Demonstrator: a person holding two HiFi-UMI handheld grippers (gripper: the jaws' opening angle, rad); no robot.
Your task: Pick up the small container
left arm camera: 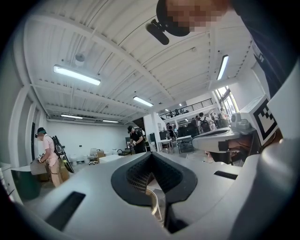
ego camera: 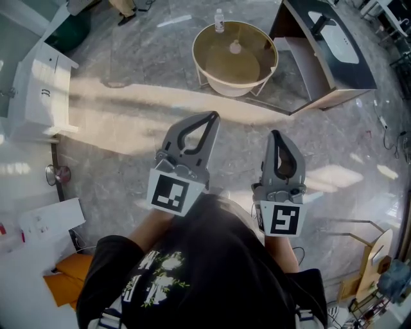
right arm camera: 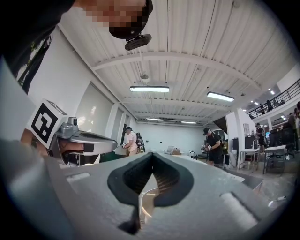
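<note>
At the far left a white cabinet stands on the grey marble floor, well clear of any path; white boxes and something orange lie at the near left, beside the person and out of the way.

The left gripper is held level, its jaws closed tip to tip with nothing between them.

Ahead of it, well apart from both grippers, stands a round tub-like table on a white wire frame. The small container is most likely the pale little thing in the middle of the tub, too small here to show its shape; a small bottle stands at the far rim, apart from it. Judged by its size, the container should be light and probably stiff, so it may skid or tip at a careless touch; a hold across its body, low down, looks safest, and the jaws must open first. The tub's raised rim is the main obstacle, so the reach has to go over it and down.

The right gripper is likewise closed and empty, pointing the same way.

Right of the table stands a dark counter with a pale oblong inset, its side panel just beside the wire frame, which crowds an approach from the right; a wooden frame stands at the near right, away from the route.
</note>
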